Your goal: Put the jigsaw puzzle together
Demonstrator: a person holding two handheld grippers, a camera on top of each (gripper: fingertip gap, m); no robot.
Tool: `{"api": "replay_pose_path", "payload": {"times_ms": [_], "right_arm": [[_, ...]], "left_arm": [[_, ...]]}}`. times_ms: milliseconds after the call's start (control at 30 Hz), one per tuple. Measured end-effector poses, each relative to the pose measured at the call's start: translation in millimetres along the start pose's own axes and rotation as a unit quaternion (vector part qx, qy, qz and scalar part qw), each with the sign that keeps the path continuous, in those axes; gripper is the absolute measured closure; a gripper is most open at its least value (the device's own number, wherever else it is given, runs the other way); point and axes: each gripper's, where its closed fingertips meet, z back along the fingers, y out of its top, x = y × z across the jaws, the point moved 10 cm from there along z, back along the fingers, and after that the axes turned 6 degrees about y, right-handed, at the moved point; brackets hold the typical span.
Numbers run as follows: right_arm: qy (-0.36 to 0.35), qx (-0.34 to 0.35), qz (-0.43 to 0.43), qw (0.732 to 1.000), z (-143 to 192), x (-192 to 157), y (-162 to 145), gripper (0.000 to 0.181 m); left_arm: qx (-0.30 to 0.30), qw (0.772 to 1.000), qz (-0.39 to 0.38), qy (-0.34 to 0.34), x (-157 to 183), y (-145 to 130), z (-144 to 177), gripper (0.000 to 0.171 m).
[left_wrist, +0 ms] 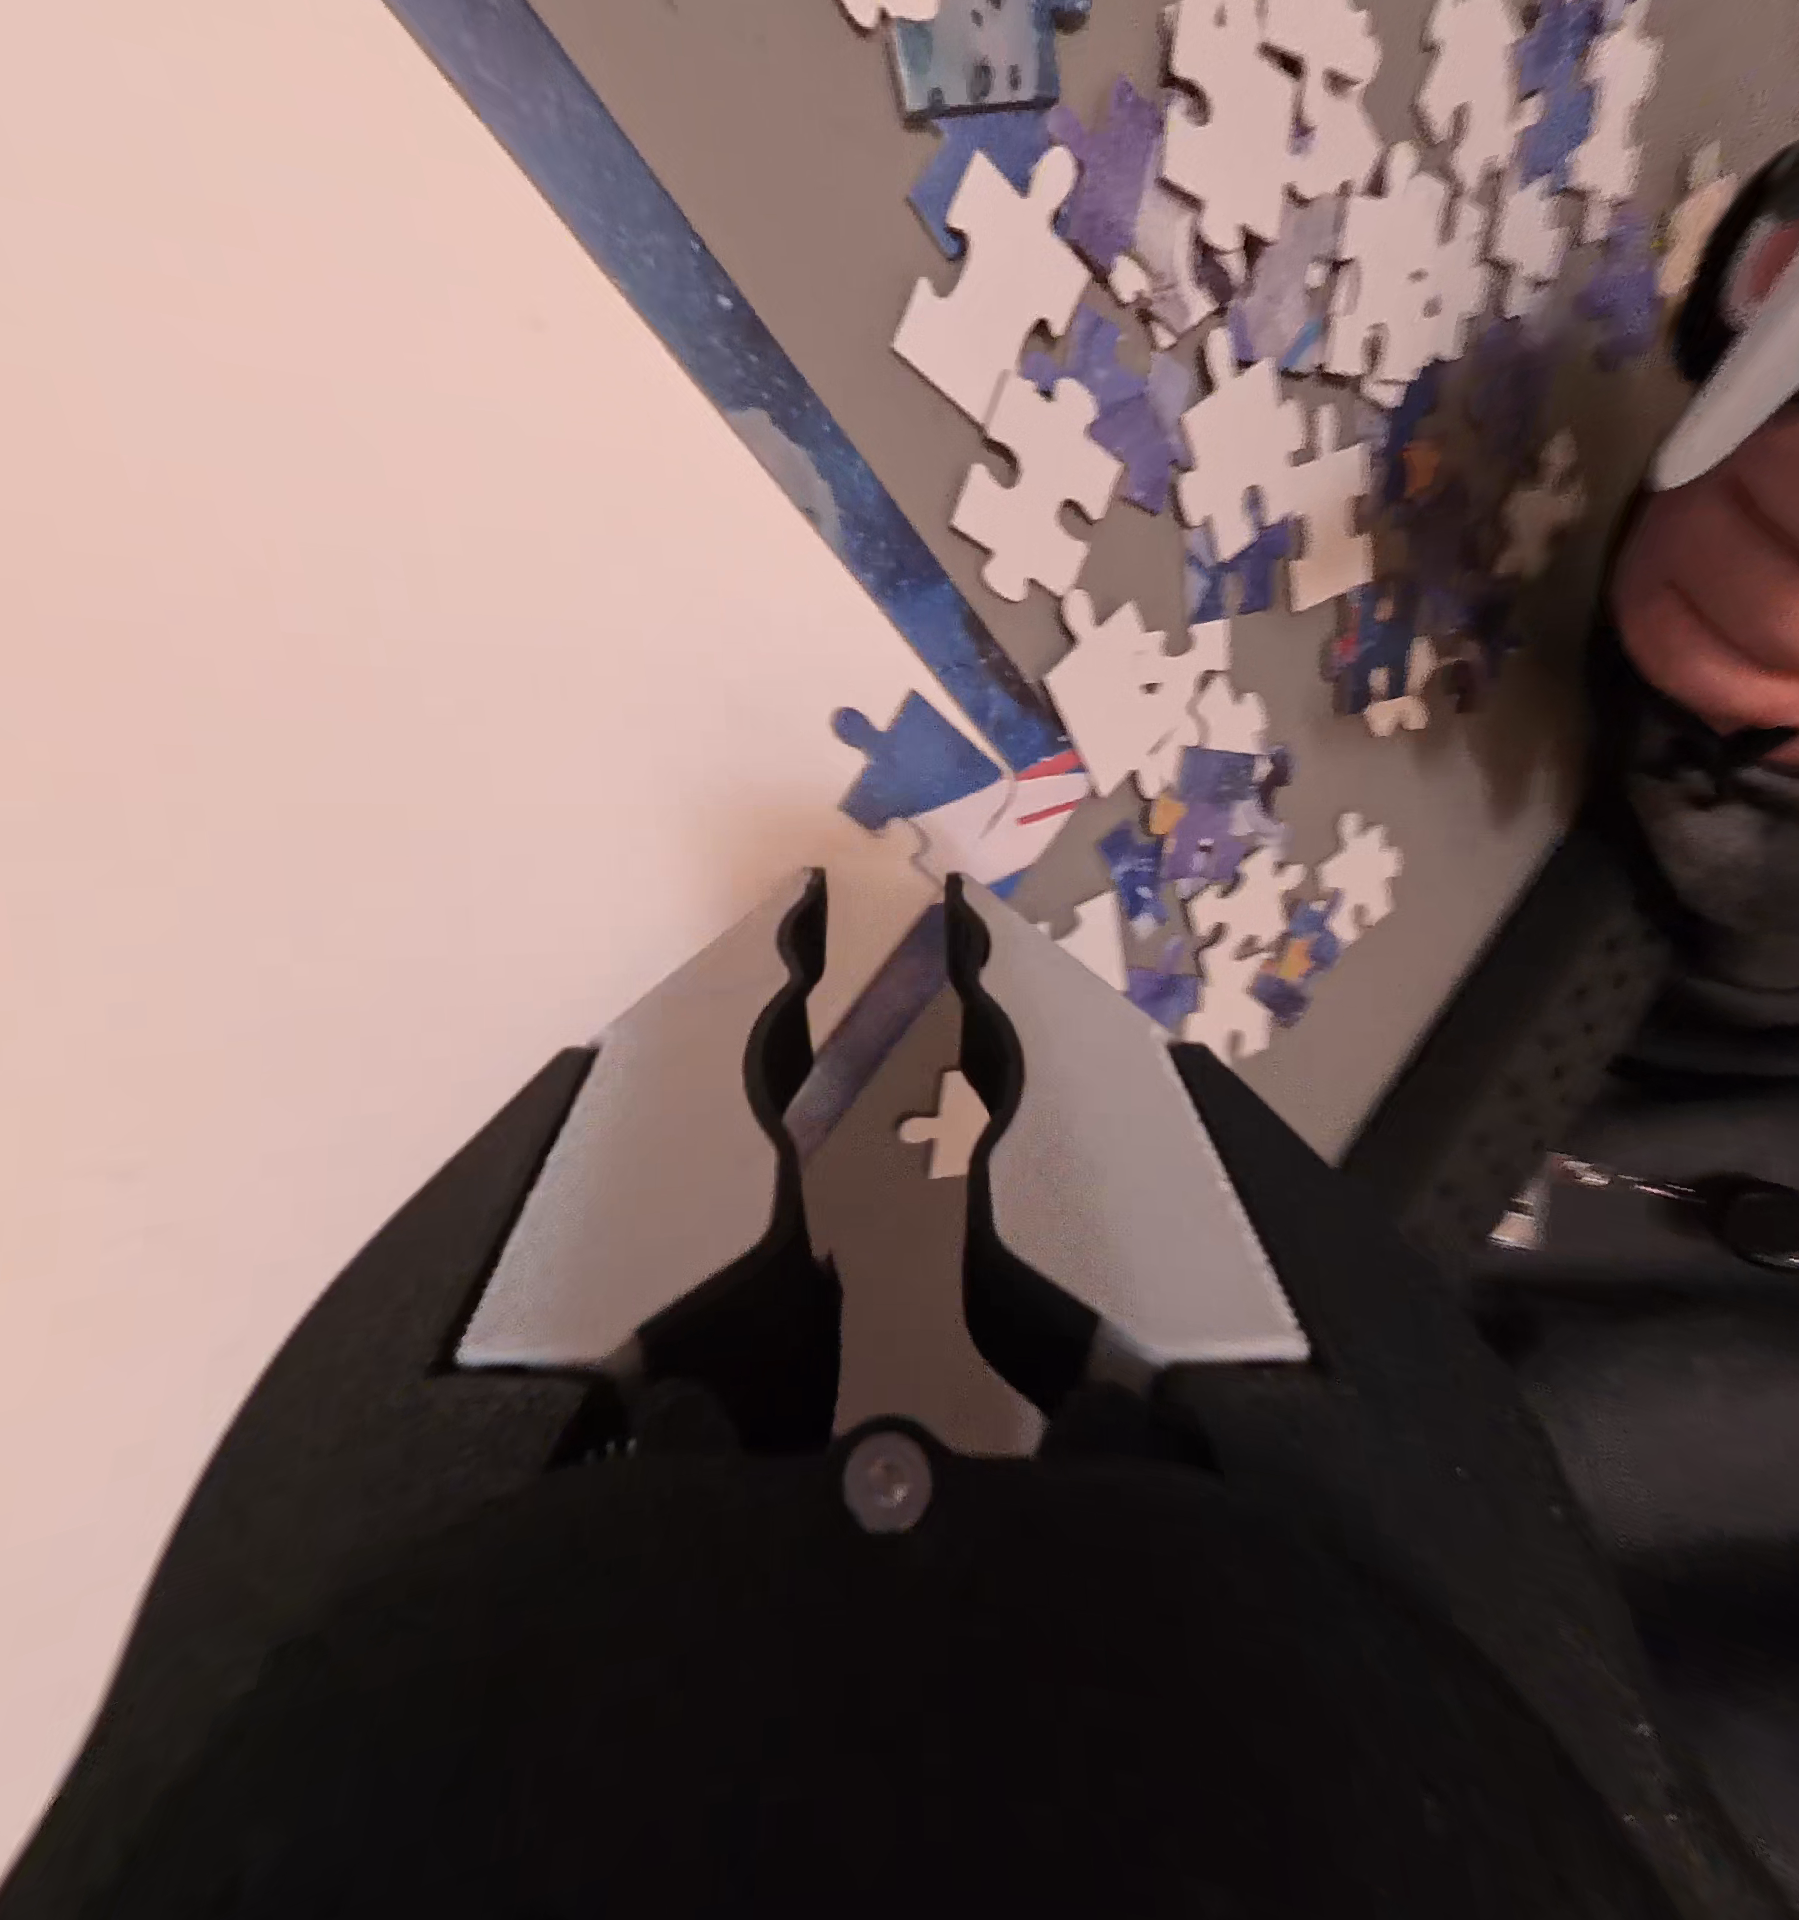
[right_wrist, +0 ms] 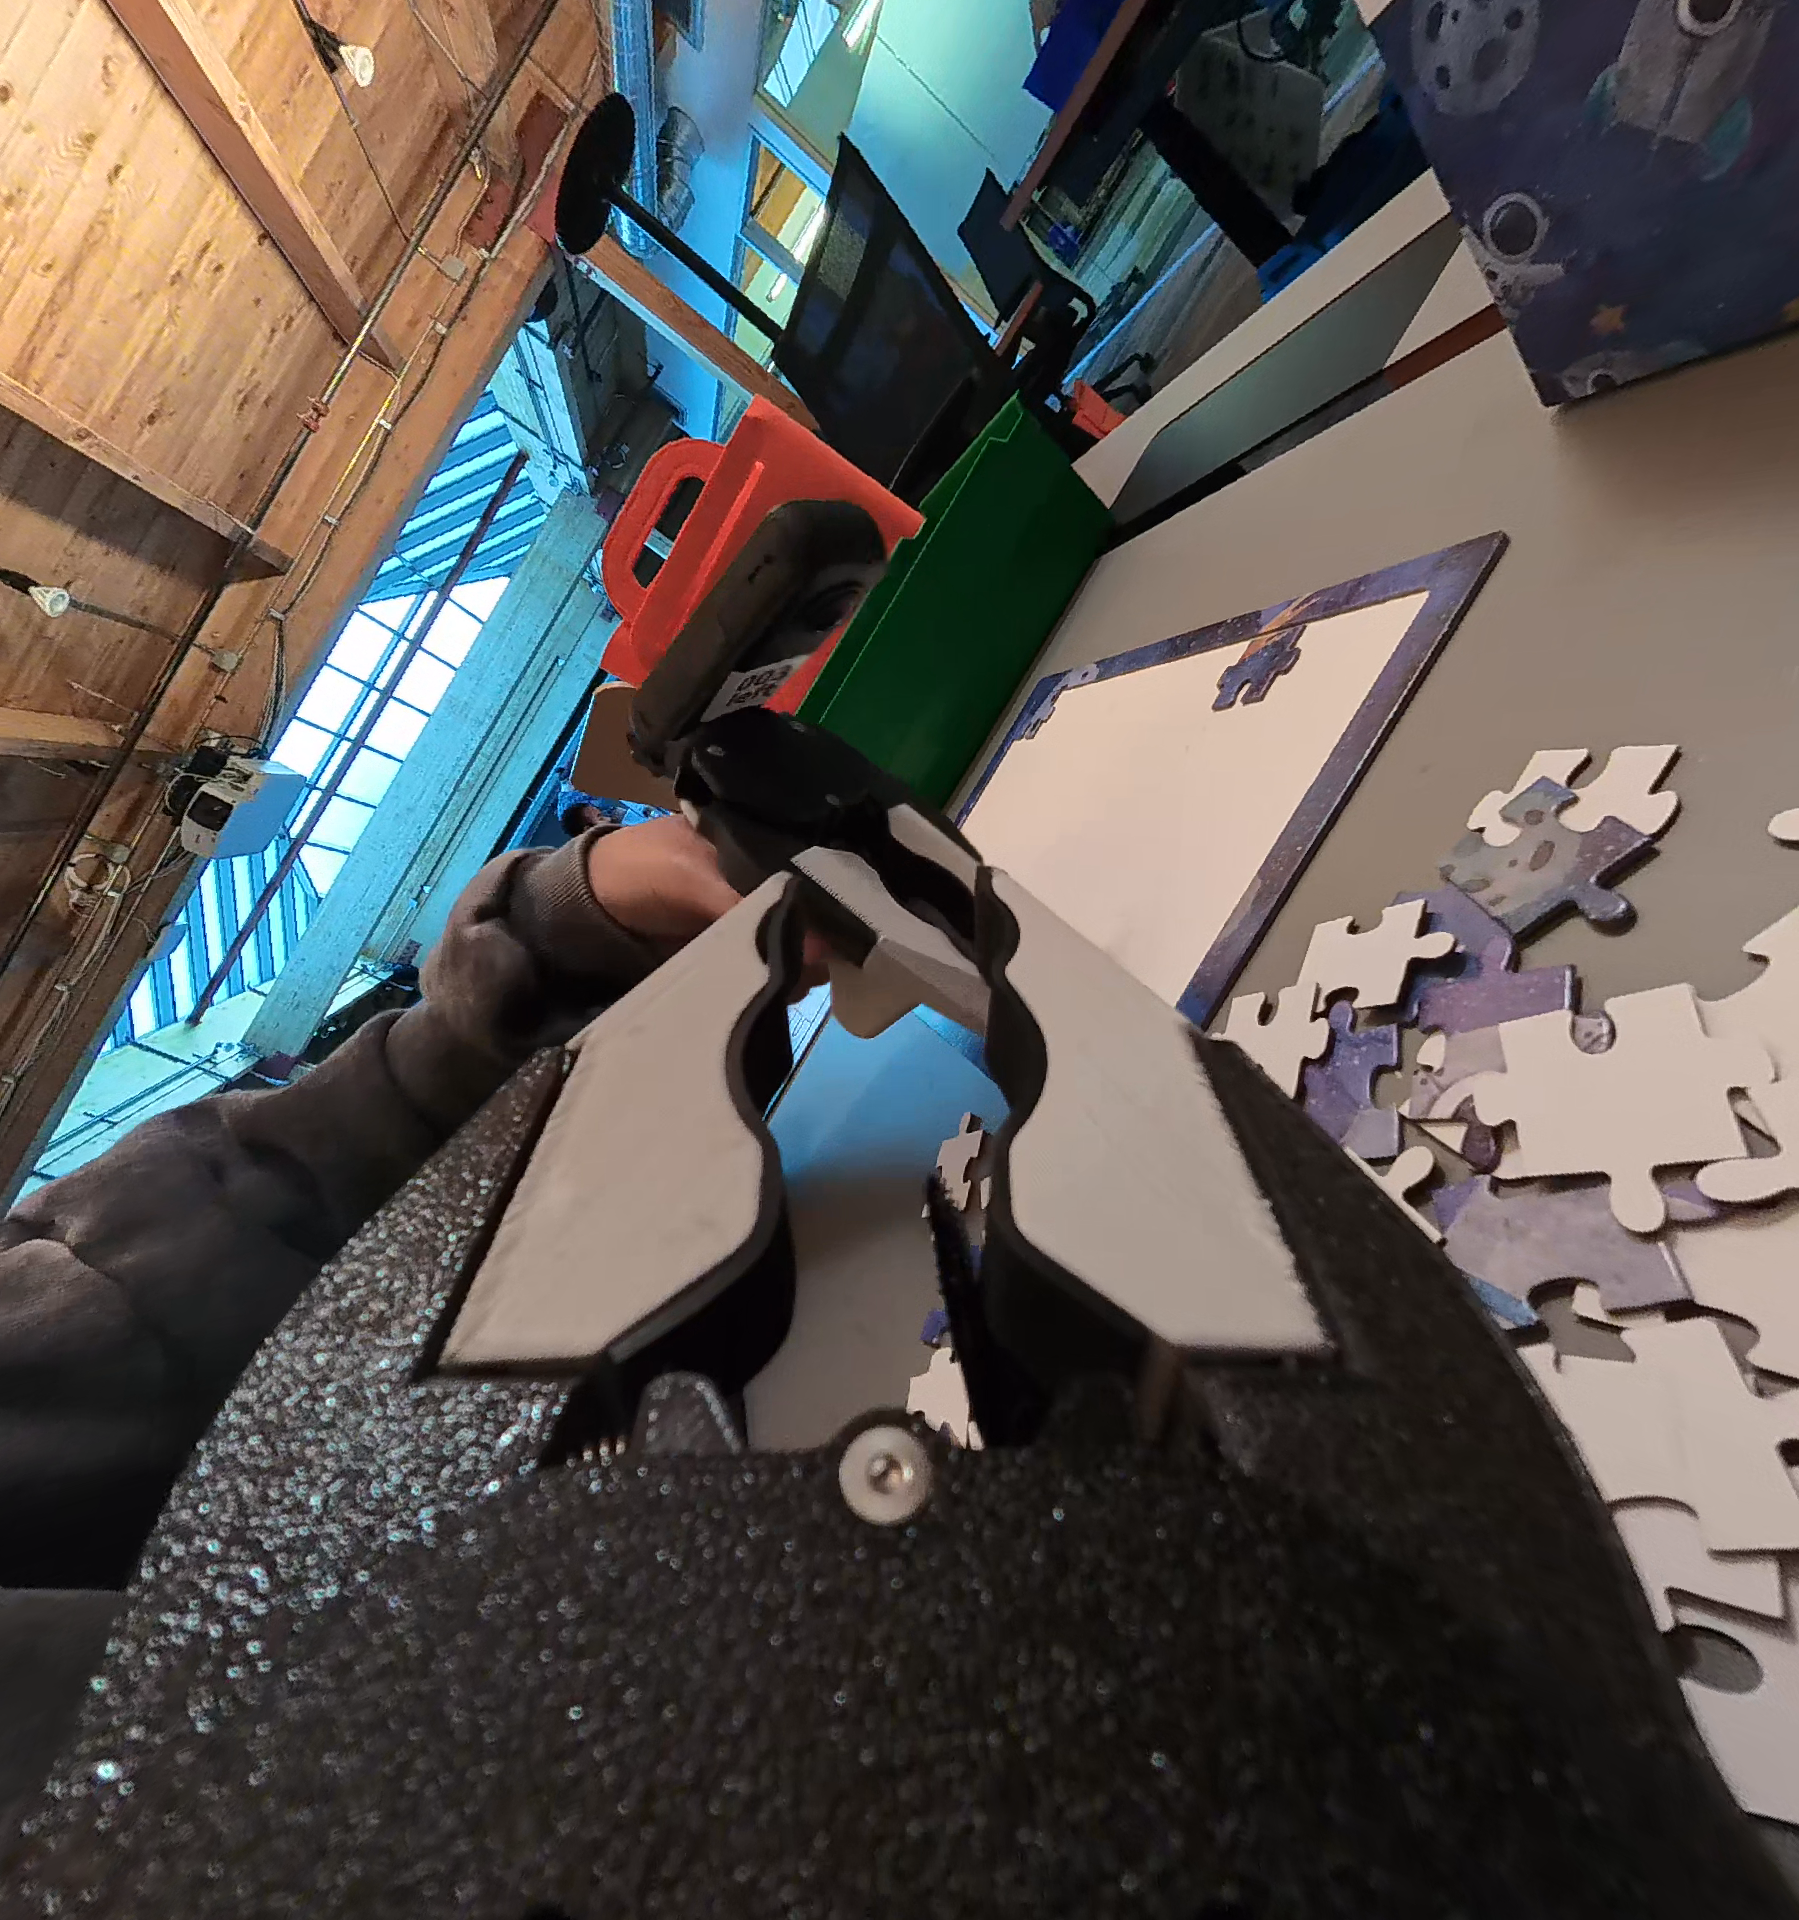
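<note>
Fingers (left_wrist: 1061, 1039) of the left gripper (left_wrist: 884, 883), grey plates with wavy black inner pads, stand a narrow gap apart with nothing between them, their tips just above the near corner of the flat puzzle tray (left_wrist: 666, 270), a pale board with a dark blue starry frame. Between those fingers a single white puzzle piece (left_wrist: 945, 1135) lies face down on the grey table (left_wrist: 770, 145). Just beyond the tips, a blue piece with a knob (left_wrist: 910, 764) sits inside the tray at the corner, joined to a white piece with red stripes (left_wrist: 999, 831). To the right of the tray, a loose heap of white-backed and blue-purple jigsaw pieces (left_wrist: 1238, 416) spreads over the table, some overlapping. In the right wrist view, the right gripper (right_wrist: 890, 925) has the same grey and black fingers (right_wrist: 1103, 1091), parted moderately and empty, raised over the table's near edge beside the heap (right_wrist: 1601, 1091). Past its tips is the left gripper (right_wrist: 801, 821), held by a hand (right_wrist: 656, 883) in a dark sleeve. Farther off, a lone blue piece (right_wrist: 1253, 670) sits at the tray's far frame. Beyond stand a green bin (right_wrist: 978, 603), an orange plastic case (right_wrist: 708, 520) and, far right, a dark blue space-patterned box (right_wrist: 1643, 187).
</note>
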Motion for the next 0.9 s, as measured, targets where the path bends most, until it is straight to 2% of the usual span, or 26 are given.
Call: {"api": "replay_pose_path", "payload": {"times_ms": [100, 333, 433, 533, 600, 667, 700, 767, 833, 900], "right_arm": [[-0.002, -0.004, 0.0, 1.0, -0.6, 0.4, -0.7, 0.149], [-0.006, -0.012, 0.002, 1.0, -2.3, 0.8, -2.4, 0.149], [-0.011, -0.01, 0.003, 1.0, -0.8, 1.8, -1.4, 0.15], [-0.07, -0.038, 0.042, 0.996, -2.0, 5.4, -2.8, 0.156], [-0.113, -0.073, 0.086, 0.987, -7.0, 5.6, -5.9, 0.164], [-0.147, -0.148, 0.146, 0.967, -19.4, 5.7, -12.6, 0.181], [-0.164, -0.199, 0.18, 0.949, -29.8, 5.8, -15.9, 0.181], [-0.206, -0.289, 0.263, 0.897, -52.0, 8.0, -21.6, 0.181], [-0.236, -0.332, 0.323, 0.854, -63.1, 11.7, -31.3, 0.181], [-0.248, -0.363, 0.316, 0.841, -67.8, 21.0, -41.3, 0.181]], "left_arm": [[0.014, 0.998, -0.048, 0.038, 3.5, -0.4, -1.5, 0.152], [0.063, 0.988, -0.065, 0.121, 1.4, 11.9, -2.8, 0.157], [0.057, 0.99, -0.077, 0.105, 4.9, 13.1, -0.2, 0.157], [0.035, 0.992, -0.094, 0.077, 10.0, 14.0, 8.4, 0.156], [0.055, 0.99, -0.103, 0.083, 10.5, 19.7, 14.9, 0.157], [0.079, 0.985, -0.11, 0.107, 6.1, 25.5, 13.5, 0.163], [0.087, 0.982, -0.12, 0.119, 3.7, 27.0, 9.9, 0.165], [0.104, 0.977, -0.138, 0.127, 0.7, 27.1, 2.9, 0.17], [0.112, 0.978, -0.135, 0.116, -0.6, 25.3, -1.5, 0.171], [0.111, 0.979, -0.134, 0.108, -1.9, 22.4, -4.9, 0.171]]}}
